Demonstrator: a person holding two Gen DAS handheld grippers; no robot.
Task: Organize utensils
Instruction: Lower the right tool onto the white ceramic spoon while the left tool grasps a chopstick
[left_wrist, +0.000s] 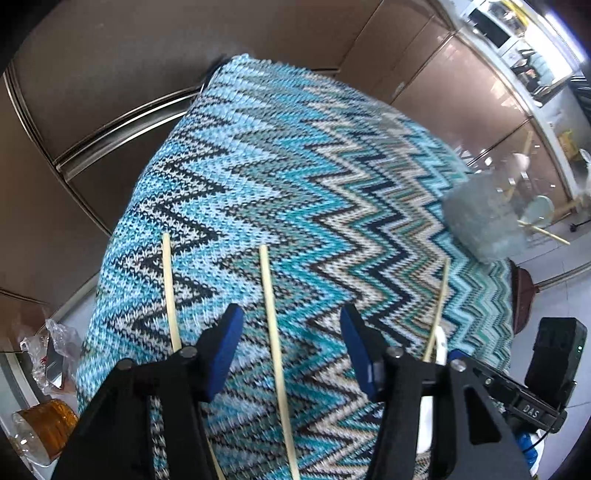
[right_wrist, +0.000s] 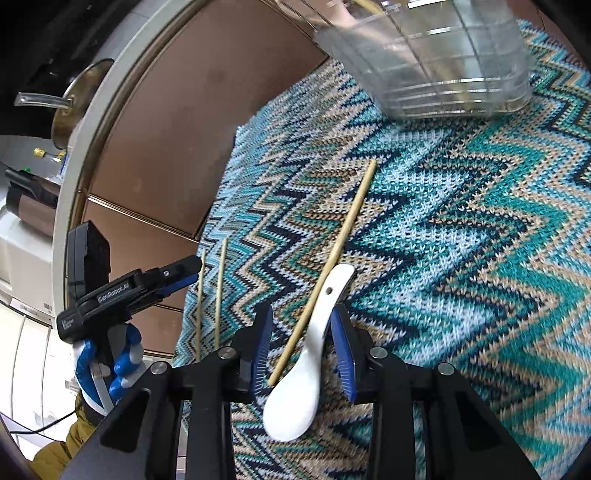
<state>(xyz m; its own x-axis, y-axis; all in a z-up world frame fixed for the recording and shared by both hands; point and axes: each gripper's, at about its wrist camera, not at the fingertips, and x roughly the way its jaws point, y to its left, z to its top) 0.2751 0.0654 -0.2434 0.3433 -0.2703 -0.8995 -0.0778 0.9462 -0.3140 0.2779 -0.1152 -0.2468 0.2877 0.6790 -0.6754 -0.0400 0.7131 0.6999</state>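
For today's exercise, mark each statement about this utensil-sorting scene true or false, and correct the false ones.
1. A white spoon lies between the right hand-held gripper's jaws. True.
2. The cloth is plain red. False: it is a blue, teal and beige zigzag knit.
3. A chopstick lies between the left hand-held gripper's jaws. True.
4. The clear container is empty. False: at least one chopstick stands in it.

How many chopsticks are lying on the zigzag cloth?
3: one left of the left claw, one between its fingers, one beside the white spoon. More may be hidden.
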